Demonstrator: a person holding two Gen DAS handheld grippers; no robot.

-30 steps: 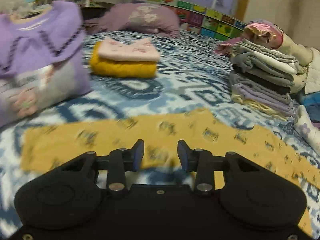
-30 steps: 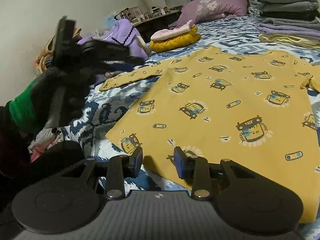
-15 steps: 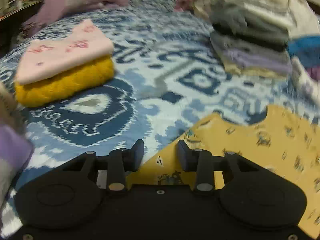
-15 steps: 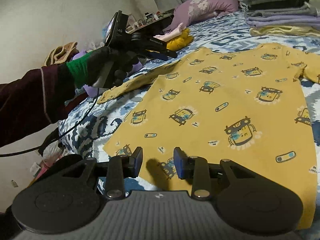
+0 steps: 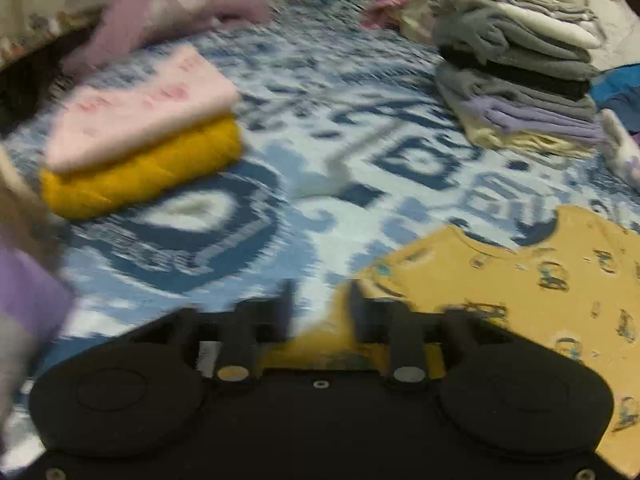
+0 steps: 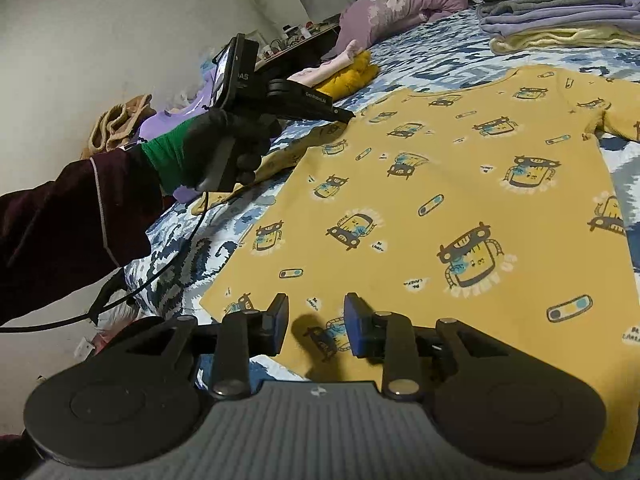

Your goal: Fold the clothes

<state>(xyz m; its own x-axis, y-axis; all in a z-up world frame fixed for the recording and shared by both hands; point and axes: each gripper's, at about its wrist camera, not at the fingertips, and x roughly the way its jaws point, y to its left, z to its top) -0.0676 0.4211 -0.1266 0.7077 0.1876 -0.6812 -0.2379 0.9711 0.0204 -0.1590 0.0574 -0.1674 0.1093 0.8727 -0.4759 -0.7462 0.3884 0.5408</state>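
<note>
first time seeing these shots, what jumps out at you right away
The yellow shirt with cartoon robot prints, spread flat on the blue patterned bedspread, dominates the right wrist view. At its far shoulder a gloved left hand holds the left gripper. Behind, a tall stack of folded clothes sits to the right, a pink-on-mustard folded pile to the left.

White lettering "A5" stands on the left hand-held gripper (image 6: 344, 117).

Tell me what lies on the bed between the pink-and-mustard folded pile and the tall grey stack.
Nothing: in the left wrist view, only bare blue-patterned bedspread runs between the pink-and-mustard pile and the tall grey stack. The yellow shirt lies nearer the camera.
</note>
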